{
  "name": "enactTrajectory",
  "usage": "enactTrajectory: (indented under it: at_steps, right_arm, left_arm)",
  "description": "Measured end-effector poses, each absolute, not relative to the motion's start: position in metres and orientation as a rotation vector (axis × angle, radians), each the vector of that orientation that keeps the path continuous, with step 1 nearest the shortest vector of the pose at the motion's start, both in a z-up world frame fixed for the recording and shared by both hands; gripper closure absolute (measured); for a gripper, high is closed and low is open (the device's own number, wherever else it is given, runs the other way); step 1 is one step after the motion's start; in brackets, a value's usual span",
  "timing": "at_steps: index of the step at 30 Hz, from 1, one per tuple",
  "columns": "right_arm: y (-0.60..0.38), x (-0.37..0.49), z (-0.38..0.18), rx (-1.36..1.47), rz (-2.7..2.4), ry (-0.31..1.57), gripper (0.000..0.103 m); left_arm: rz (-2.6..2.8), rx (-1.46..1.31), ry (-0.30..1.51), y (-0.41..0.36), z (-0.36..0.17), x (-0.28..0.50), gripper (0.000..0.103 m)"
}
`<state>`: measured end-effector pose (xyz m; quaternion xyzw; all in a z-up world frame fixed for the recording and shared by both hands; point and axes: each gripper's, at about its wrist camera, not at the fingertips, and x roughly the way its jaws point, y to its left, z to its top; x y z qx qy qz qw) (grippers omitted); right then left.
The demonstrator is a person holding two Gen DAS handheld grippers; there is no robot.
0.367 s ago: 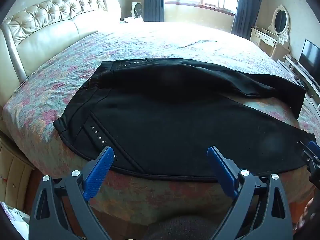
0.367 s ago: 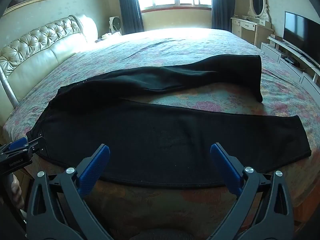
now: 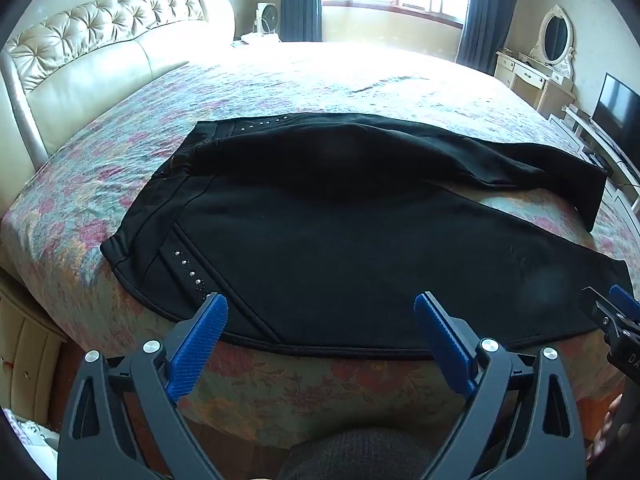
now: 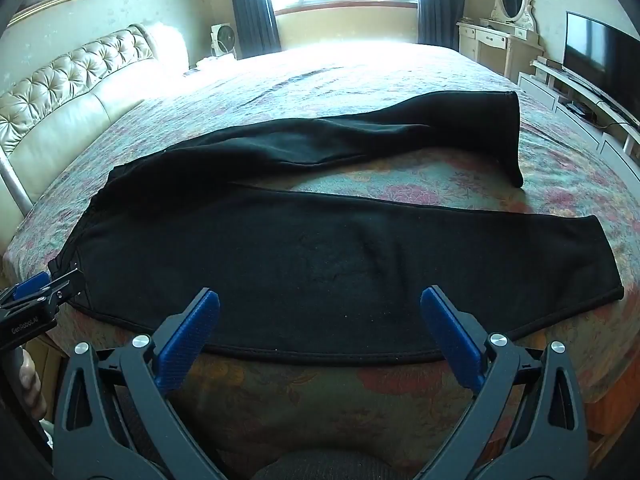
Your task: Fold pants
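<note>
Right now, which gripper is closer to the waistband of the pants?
Left. The left gripper hangs by the waistband end; the right gripper is farther along the near leg.

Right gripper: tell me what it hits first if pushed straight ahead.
Probably the near leg of the black fleece pants on the floral bedspread. The open right gripper points just above its hem; depth is unclear.

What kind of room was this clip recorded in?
A home bedroom: a large bed with a tufted headboard, a mirrored dressing table, and a TV along the wall.
</note>
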<state>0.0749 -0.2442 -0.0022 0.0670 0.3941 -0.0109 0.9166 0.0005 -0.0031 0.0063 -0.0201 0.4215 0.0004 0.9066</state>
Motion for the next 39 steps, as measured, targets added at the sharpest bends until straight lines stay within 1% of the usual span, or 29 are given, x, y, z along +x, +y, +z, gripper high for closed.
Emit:
enactTrajectory:
  at_steps: [6, 15, 25, 39]
  right_arm:
    - [-0.257, 0.072, -0.008, 0.158, -0.021, 0.814, 0.002]
    - [-0.249, 0.082, -0.011, 0.137, -0.030, 0.843, 0.002]
    - [-0.252, 0.083, -0.017, 0.136, -0.033, 0.858, 0.002]
    - [-0.251, 0.084, -0.022, 0.136, -0.032, 0.868, 0.002]
  left_arm:
    - [-0.003, -0.028, 0.875, -0.006, -0.002, 0.000, 0.010]
    - [-0.003, -0.029, 0.877, -0.005, -0.005, 0.001, 0.010]
    - [-0.025, -0.039, 0.861, -0.006, 0.000, -0.003, 0.010]
    - [-0.091, 0.013, 0.851, -0.021, 0.002, -0.008, 0.010]
